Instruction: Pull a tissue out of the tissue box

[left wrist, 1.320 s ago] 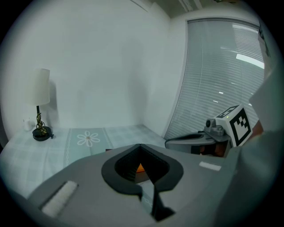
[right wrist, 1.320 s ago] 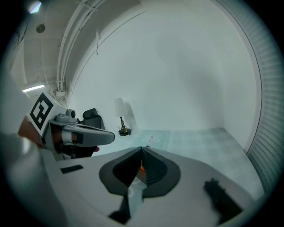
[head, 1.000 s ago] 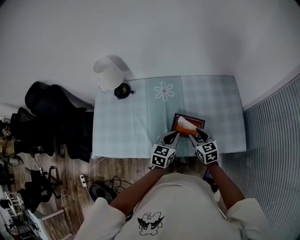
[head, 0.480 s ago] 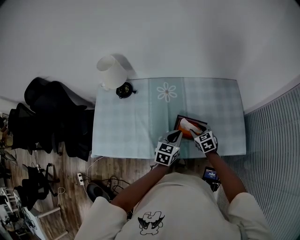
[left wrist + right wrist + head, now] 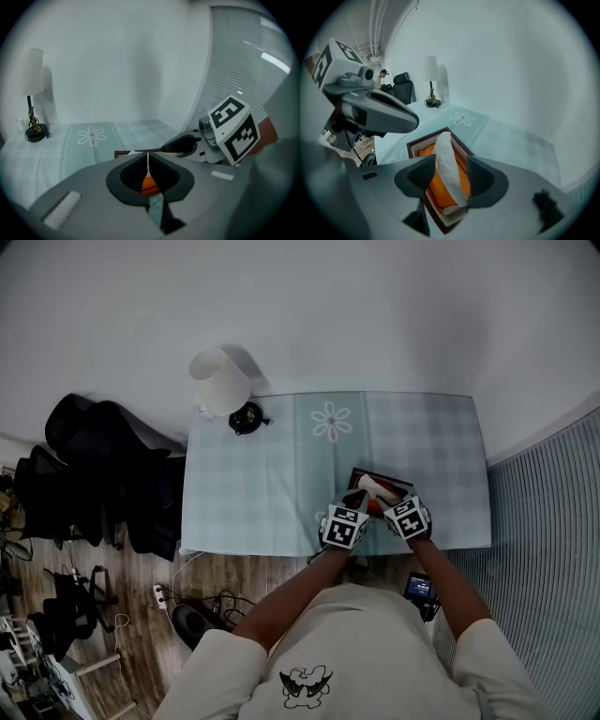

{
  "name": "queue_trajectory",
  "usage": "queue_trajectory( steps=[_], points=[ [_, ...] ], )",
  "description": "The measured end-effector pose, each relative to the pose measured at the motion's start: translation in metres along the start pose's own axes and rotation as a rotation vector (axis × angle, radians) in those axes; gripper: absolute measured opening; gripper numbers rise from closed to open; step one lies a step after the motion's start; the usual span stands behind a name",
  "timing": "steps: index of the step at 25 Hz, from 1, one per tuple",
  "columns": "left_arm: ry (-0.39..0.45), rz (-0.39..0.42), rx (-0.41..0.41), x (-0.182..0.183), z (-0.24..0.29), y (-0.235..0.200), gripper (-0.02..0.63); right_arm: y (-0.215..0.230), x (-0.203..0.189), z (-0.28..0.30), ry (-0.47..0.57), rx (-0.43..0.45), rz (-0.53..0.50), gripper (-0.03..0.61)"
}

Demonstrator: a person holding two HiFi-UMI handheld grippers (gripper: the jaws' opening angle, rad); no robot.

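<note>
Right gripper view — tissue (image 5: 444, 149) between the right tool's (image 5: 451, 163) just-widened jaws.

cloth-covered table (image 5: 244, 512) carries tissue box (image 5: 443, 190) and lamp (image 5: 222, 382).

Left gripper (image 5: 148, 154) points forward and downward, jaws pressed together. Right gripper (image 5: 447, 171), just beside it, has just been opening; jaws stand wide around a tissue (image 5: 443, 145).
</note>
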State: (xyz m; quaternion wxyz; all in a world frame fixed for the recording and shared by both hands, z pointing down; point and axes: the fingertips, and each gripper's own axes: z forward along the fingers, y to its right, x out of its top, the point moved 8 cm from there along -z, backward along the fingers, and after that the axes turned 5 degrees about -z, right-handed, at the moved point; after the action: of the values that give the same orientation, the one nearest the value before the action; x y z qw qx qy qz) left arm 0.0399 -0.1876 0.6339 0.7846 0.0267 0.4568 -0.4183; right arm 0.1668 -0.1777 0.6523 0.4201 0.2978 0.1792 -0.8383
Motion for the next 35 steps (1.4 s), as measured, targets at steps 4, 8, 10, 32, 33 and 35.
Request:
queue_trajectory(
  steps=[4, 8, 10, 32, 33, 35],
  points=[
    [-0.012, -0.018, 0.012, -0.004, 0.002, -0.004, 0.017, 0.003, -0.002, 0.001, 0.006, -0.003, 0.019, 0.198],
    [-0.02, -0.023, 0.021, -0.006, 0.002, -0.008, 0.017, 0.004, -0.006, 0.003, 0.003, 0.005, 0.023, 0.198],
    [-0.022, -0.024, 0.023, -0.006, 0.003, -0.009, 0.017, 0.004, -0.006, 0.004, 0.004, 0.008, 0.027, 0.198],
    [-0.027, -0.018, 0.025, -0.005, -0.001, -0.01, 0.014, -0.001, 0.01, -0.015, 0.061, 0.0, 0.036, 0.014],
    [-0.023, -0.018, 0.025, -0.004, -0.003, -0.01, 0.014, -0.002, 0.013, -0.02, 0.077, -0.003, 0.04, 0.015],
    [-0.01, -0.013, 0.024, -0.001, -0.007, -0.008, 0.012, -0.001, 0.021, -0.034, 0.117, -0.011, 0.05, 0.014]
  ],
)
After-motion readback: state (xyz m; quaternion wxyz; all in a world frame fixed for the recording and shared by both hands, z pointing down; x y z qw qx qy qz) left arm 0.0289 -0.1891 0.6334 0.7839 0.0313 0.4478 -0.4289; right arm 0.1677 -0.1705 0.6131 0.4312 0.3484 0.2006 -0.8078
